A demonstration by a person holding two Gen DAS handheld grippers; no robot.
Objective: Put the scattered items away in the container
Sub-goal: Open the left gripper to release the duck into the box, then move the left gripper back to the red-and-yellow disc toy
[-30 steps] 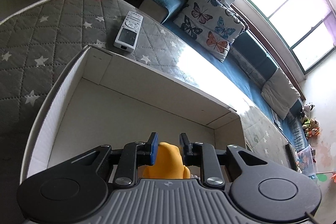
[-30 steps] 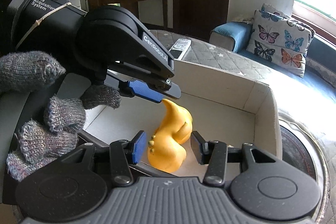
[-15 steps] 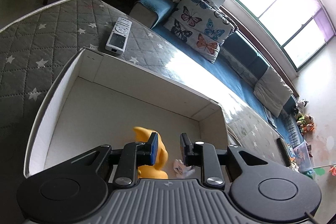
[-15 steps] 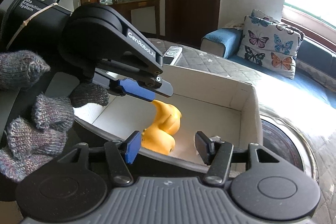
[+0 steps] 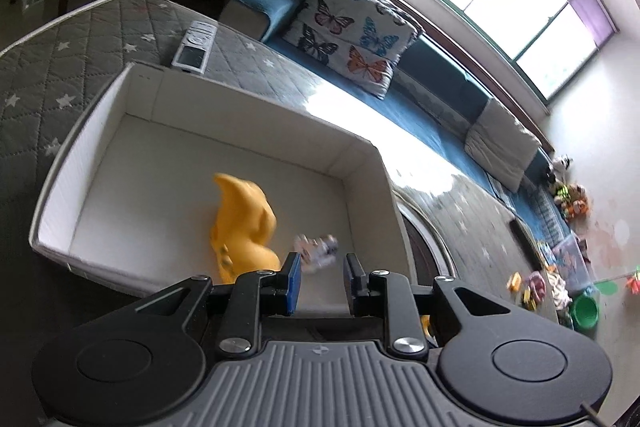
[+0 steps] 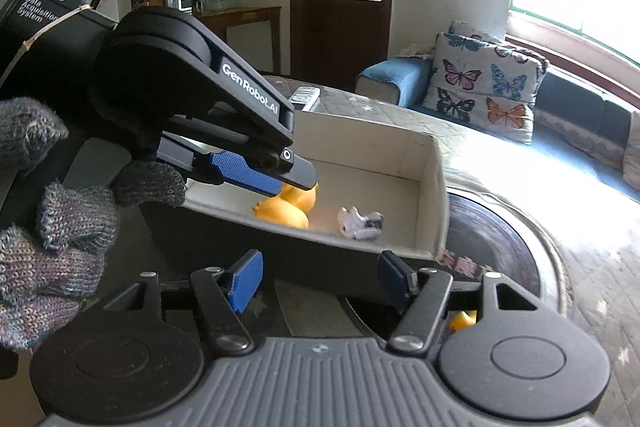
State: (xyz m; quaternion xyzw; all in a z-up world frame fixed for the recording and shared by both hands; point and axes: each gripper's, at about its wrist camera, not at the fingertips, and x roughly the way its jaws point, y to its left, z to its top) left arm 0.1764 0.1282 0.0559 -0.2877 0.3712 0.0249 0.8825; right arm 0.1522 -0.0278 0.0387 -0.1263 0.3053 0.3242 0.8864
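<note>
A white cardboard box stands on the quilted grey cover. A yellow rubber toy and a small white figure lie inside it; both also show in the right wrist view, the yellow toy and the white figure. My left gripper is open and empty above the box's near edge; from the right wrist view it hangs over the box. My right gripper is open and empty, in front of the box's near wall. A small yellow piece lies below its right finger.
A white remote lies on the cover behind the box. A dark round tray sits right of the box. A butterfly pillow rests on the blue sofa. Toys and a green bucket litter the floor far right.
My left gripper let go of the yellow toy, which now lies in the box, and pulled back and up. My right gripper opened wider and drew back outside the box's near wall.
</note>
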